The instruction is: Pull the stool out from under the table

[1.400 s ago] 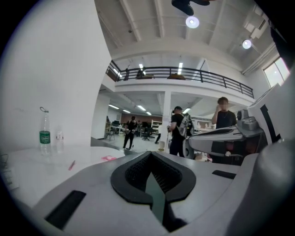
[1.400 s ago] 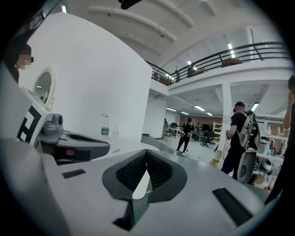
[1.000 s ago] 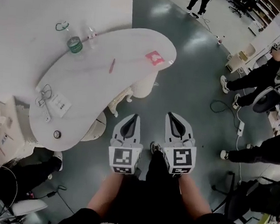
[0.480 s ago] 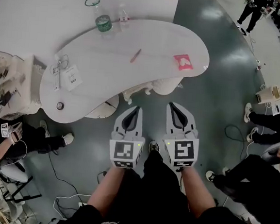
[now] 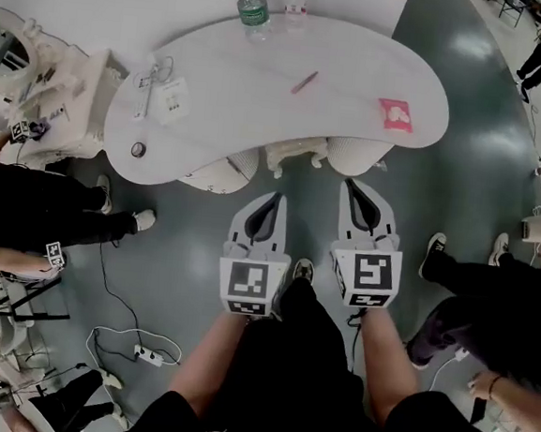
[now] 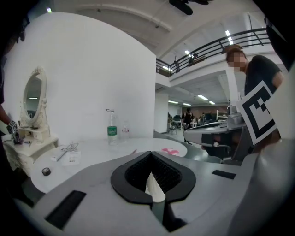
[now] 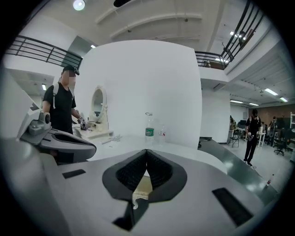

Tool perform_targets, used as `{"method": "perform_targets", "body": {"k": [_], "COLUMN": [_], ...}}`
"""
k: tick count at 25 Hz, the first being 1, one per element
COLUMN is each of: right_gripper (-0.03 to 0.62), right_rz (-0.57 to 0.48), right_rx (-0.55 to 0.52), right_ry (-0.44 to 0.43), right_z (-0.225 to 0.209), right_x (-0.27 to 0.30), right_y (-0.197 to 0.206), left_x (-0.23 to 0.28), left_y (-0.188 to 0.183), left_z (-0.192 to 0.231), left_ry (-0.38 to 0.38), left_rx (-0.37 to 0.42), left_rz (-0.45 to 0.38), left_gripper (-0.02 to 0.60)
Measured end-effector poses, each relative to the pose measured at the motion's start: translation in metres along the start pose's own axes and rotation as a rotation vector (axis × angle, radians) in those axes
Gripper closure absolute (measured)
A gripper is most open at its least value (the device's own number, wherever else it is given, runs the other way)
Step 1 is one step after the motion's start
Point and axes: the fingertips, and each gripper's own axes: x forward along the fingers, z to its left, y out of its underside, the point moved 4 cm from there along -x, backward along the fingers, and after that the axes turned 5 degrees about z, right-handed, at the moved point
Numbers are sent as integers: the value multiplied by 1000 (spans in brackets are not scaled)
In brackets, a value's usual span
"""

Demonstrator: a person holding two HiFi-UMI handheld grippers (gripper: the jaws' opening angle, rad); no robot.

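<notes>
The cream carved stool (image 5: 295, 154) stands tucked under the near edge of the white kidney-shaped table (image 5: 261, 106), between two ribbed white pedestals (image 5: 356, 155). My left gripper (image 5: 274, 198) is shut and empty, its tip a little short of the table edge, below and left of the stool. My right gripper (image 5: 351, 183) is also shut and empty, and points at the pedestal just right of the stool. In the left gripper view, the left gripper (image 6: 150, 154) aims level at the tabletop. In the right gripper view, a piece of the stool (image 7: 140, 186) shows under the right gripper (image 7: 146, 152).
On the table are a green-labelled bottle (image 5: 253, 13), a pen (image 5: 304, 82), a pink item (image 5: 395, 113) and small cables (image 5: 160, 83). A cream mirror stand (image 5: 38, 77) adjoins the table's left. People sit at left (image 5: 26, 208) and right (image 5: 490, 286). A power strip (image 5: 141, 351) lies on the floor.
The view has swung so the table now lies straight ahead and nearer. Both grippers, still shut, have come close to its near edge and the stool.
</notes>
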Motion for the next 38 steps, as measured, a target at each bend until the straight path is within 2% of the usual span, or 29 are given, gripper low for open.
{"method": "perform_targets", "body": {"k": [5, 8, 11, 14, 16, 21, 24, 27, 30, 35, 38], "right_gripper": [588, 588, 588, 588, 588, 588, 588, 588, 588, 588, 588], "right_rz": [18, 37, 42, 59, 67, 89, 90, 74, 66, 137, 132], "right_rx": [-41, -105, -223, -404, -510, -625, -622, -604, -622, -729, -730], "right_ry": [-18, -29, -37, -58, -75, -133, -140, -135, -188, -226, -255], "right_z": [22, 40, 55, 61, 60, 49, 34, 23, 25, 17, 24], "right_x": [-13, -22, -30, -28, -21, 17, 57, 100, 135, 206, 244], "right_y": [25, 42, 62, 88, 105, 164, 202, 231, 271, 327, 342], "left_x": [-31, -51, -63, -61, -49, -4, 28, 68, 99, 151, 190], "left_y": [25, 49, 81, 109, 123, 174, 210, 245, 285, 326, 350], "left_z": [-4, -1, 3, 10, 17, 33, 33, 33, 35, 62, 82], "left_ry": [-31, -40, -47, -56, -61, -80, -96, -105, -124, -131, -142], "left_rx": [7, 22, 38, 90, 158, 243, 293, 345, 373, 406, 506], "left_rz": [0, 8, 18, 30, 39, 129, 181, 183, 239, 305, 303], "left_gripper": [575, 575, 575, 575, 575, 575, 575, 575, 575, 575, 575]}}
